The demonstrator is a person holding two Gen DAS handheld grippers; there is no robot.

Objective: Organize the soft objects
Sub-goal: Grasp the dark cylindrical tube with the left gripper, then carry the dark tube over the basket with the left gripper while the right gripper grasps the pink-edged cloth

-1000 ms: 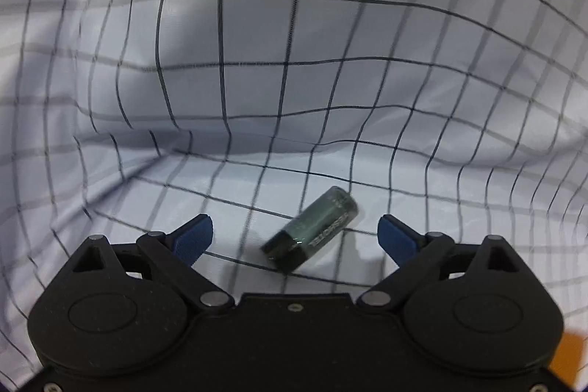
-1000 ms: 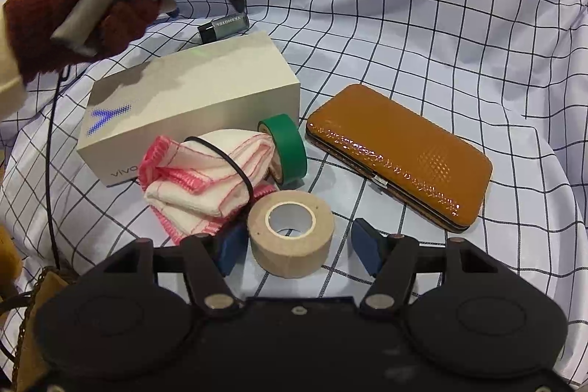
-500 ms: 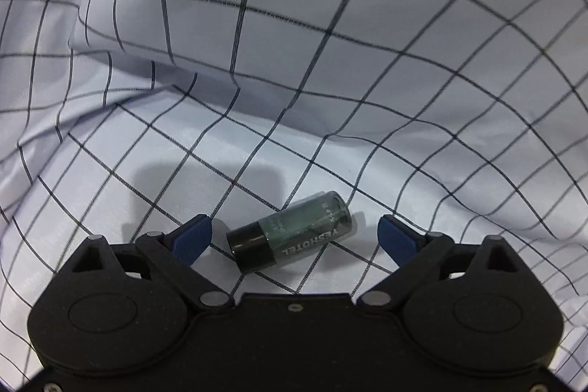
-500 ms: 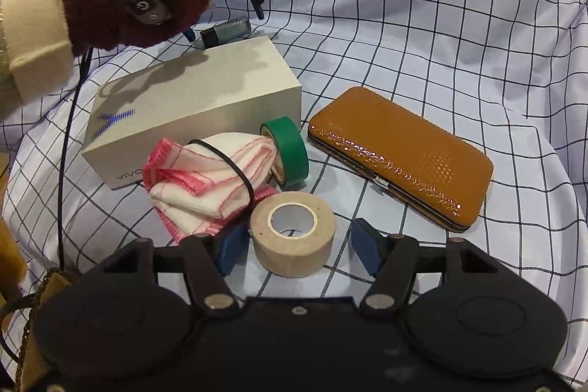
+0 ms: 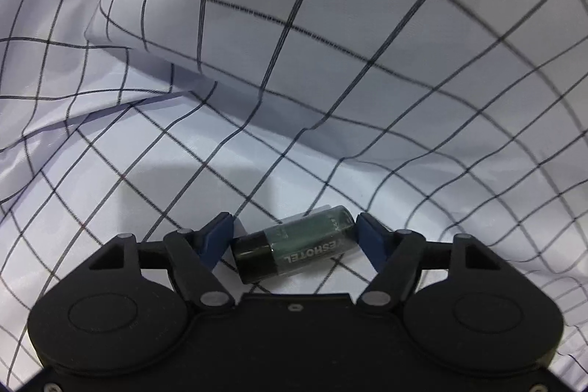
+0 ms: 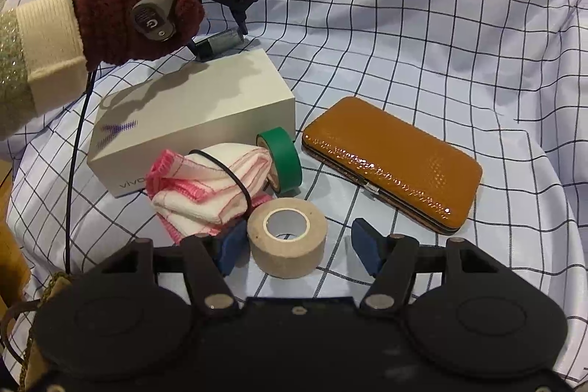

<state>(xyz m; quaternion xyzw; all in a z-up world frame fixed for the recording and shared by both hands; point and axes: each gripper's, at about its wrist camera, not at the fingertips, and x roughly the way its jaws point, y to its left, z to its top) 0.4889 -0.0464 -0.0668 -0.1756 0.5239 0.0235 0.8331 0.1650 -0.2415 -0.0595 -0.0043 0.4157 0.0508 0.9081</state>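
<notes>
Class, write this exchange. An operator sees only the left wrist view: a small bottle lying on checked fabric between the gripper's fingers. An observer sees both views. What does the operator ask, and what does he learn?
Operator: What lies near the bottle?
Observer: A white box, just beside it, on the side toward the right gripper's camera.
Operator: Is anything soft there, and where is the right gripper?
Observer: A folded towel, bound by a black band, lies in front of the box. The right gripper is open next to it, with a beige tape roll between its fingers.
</notes>
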